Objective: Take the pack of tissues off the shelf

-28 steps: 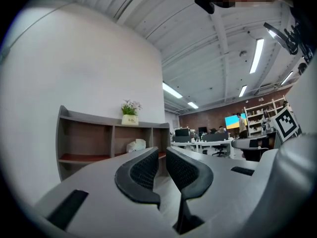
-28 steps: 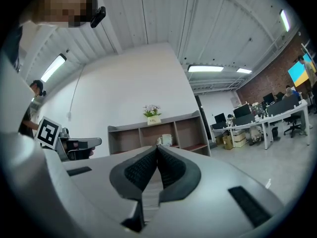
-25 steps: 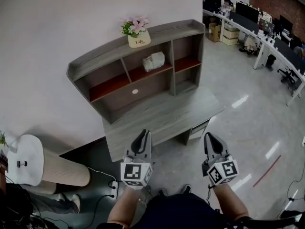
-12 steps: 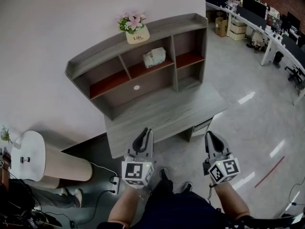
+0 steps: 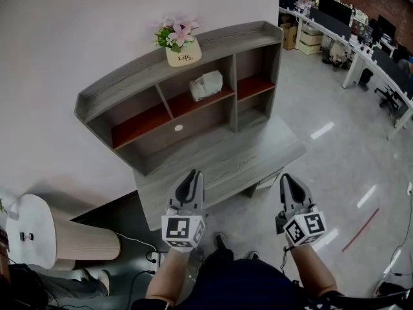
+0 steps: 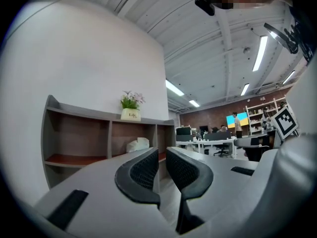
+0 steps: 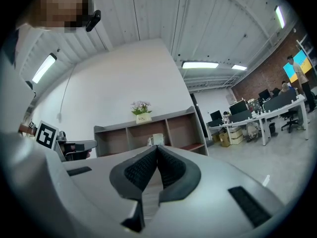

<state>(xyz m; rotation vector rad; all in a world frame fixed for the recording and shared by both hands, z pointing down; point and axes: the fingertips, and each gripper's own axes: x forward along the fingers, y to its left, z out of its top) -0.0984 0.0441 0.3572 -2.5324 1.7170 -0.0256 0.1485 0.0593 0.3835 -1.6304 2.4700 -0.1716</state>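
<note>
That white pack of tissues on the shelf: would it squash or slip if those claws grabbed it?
Probably soft: the pack of tissues looks wrinkled and lumpy, so it should give under a squeeze. Its wrapper may be slick, though that's too small to tell. It lies low on the red shelf board, so rolling or tipping seems unlikely.

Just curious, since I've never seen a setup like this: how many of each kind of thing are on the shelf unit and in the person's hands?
Flower pot: 1
Pack of tissues: 1
Hand-held gripper: 2, left and right
Total: 4
</note>
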